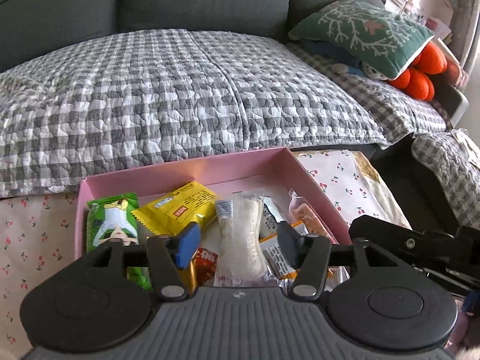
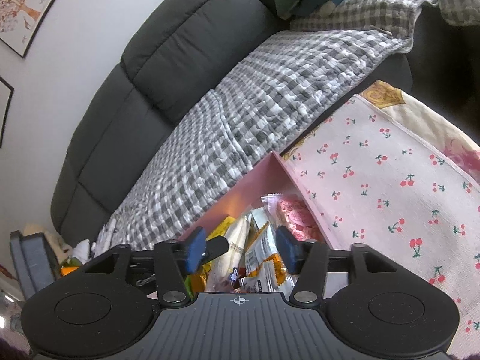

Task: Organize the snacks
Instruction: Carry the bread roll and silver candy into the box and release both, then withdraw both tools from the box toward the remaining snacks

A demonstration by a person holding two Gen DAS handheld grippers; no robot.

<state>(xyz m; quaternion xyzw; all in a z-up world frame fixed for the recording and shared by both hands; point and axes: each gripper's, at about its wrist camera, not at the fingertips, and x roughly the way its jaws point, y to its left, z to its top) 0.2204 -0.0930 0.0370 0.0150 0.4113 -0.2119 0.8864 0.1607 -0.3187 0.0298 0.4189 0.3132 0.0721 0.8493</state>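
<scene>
In the pink box [image 1: 186, 168] on the cherry-print cloth [image 1: 345, 180], the snacks lie jumbled: a green packet [image 1: 112, 222] at the left, a yellow one [image 1: 180, 207] beside it, then a white wrapped bar [image 1: 240, 234] (seen between the blue pads). The left gripper [image 1: 238, 247] stands parted above them, gripping nothing; the right gripper [image 2: 241, 249] likewise hangs parted over the box's right end.

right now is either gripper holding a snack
No: left gripper and right gripper both stand open above the snacks in the pink box.
</scene>
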